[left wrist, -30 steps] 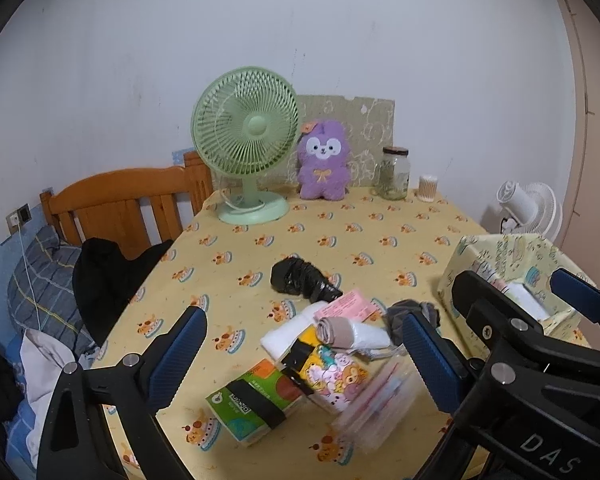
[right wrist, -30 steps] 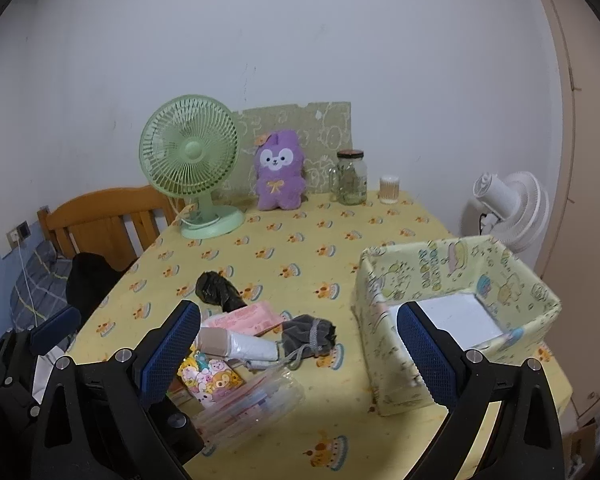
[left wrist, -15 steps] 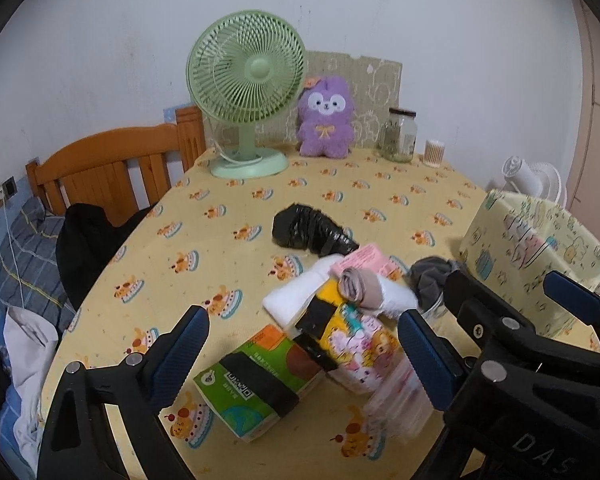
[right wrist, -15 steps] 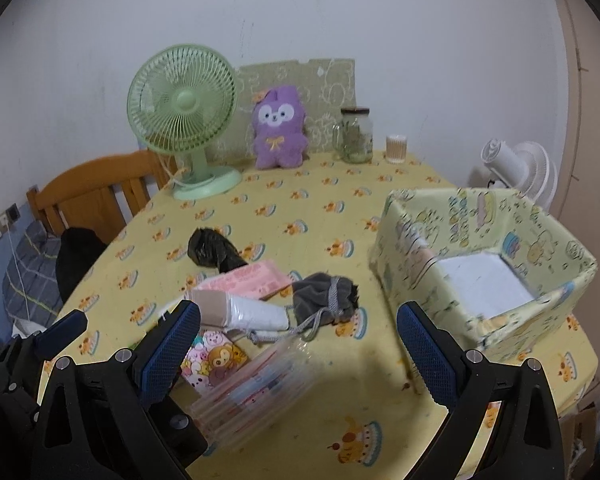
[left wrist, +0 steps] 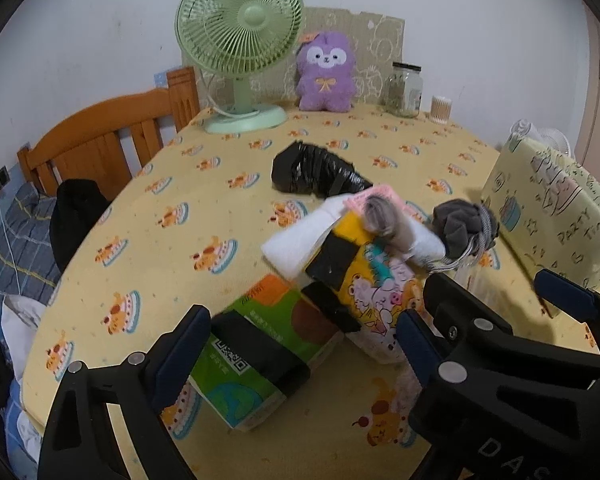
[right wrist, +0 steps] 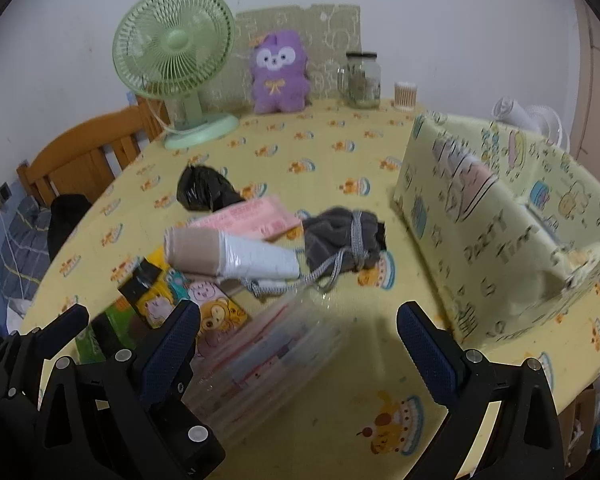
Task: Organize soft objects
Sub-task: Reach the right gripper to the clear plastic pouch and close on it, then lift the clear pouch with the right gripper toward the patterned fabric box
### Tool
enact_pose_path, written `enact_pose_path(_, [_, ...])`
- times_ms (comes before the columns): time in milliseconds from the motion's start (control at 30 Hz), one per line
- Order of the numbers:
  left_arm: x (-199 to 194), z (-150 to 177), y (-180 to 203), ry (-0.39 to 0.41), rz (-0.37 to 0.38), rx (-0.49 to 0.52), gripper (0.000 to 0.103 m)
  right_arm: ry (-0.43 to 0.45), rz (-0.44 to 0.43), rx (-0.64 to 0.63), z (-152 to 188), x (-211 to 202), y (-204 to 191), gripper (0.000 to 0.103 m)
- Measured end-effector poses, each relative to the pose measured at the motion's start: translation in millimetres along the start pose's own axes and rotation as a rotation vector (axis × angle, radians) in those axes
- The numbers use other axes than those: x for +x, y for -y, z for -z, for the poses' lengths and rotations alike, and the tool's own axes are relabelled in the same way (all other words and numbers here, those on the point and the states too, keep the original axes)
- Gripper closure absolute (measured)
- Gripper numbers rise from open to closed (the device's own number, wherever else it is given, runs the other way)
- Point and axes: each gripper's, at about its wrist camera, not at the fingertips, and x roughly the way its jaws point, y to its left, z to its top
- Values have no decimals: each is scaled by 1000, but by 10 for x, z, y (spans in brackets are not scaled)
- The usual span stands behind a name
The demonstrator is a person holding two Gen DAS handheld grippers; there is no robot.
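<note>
A pile of soft things lies mid-table: a green tissue pack (left wrist: 256,356), a yellow cartoon tissue pack (left wrist: 364,288), a white folded cloth (left wrist: 296,244), a beige-and-white roll (right wrist: 228,258), a pink pack (right wrist: 252,216), a grey drawstring pouch (right wrist: 344,240), a black plastic bag (left wrist: 316,170) and a clear plastic pack (right wrist: 268,356). A pale green patterned box (right wrist: 500,216) stands open at the right. My left gripper (left wrist: 300,344) is open, just above the green tissue pack. My right gripper (right wrist: 298,340) is open above the clear pack.
A green desk fan (left wrist: 240,40), a purple plush (left wrist: 326,72), a glass jar (left wrist: 404,88) and a small cup of swabs (left wrist: 441,109) stand at the table's far edge. A wooden chair (left wrist: 100,152) with dark clothing is at the left. A white fan (right wrist: 528,116) stands behind the box.
Both grippers have moved forward and down toward the pile; the objects look larger and closer. Both stay open and empty.
</note>
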Motion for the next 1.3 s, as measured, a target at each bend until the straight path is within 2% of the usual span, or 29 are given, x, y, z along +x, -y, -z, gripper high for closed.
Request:
enact_pose_path(233, [48, 17, -1, -8, -7, 1, 8, -31, -15, 10, 28, 102, 0, 9])
enact_pose_path(333, [56, 20, 22, -10, -6, 12, 7, -36, -33, 13, 29, 125, -16, 23])
enact_pose_path(400, [69, 18, 48, -7, -11, 28, 6, -42, -43, 15, 34, 136, -32, 44])
enact_pose_path(433, [75, 17, 64, -7, -14, 36, 6, -45, -46, 16, 35, 150, -37, 48])
enact_pose_path(500, [78, 17, 93, -7, -11, 44, 6, -54, -56, 24, 38, 174, -27, 62])
enact_pose_path(600, [92, 11, 100, -5, -13, 44, 7, -61, -54, 31, 36, 202, -6, 74])
enact_pose_path(733, [85, 1, 105, 2, -4, 35, 8, -59, -52, 28, 20, 209, -2, 80])
enact_pose_path(800, [67, -16, 117, 11, 1, 35, 19, -49, -58, 29, 5, 193, 5, 85])
enact_pose_path(900, [61, -62, 160, 19, 15, 39, 34, -31, -45, 25, -44, 168, 23, 86])
enact_pose_path(967, [61, -78, 188, 21, 32, 41, 51, -29, -40, 29, -68, 171, 43, 86])
enact_pose_path(1167, [8, -153, 213, 37, 109, 21, 72, -10, -70, 44, -144, 117, 99, 86])
enact_pose_path(1233, [-25, -191, 222, 44, 91, 23, 77, -3, -74, 43, -181, 89, 96, 86])
enact_pose_path(1300, [-71, -235, 243, 59, 78, 31, 78, 13, -57, 34, -221, 51, 94, 86])
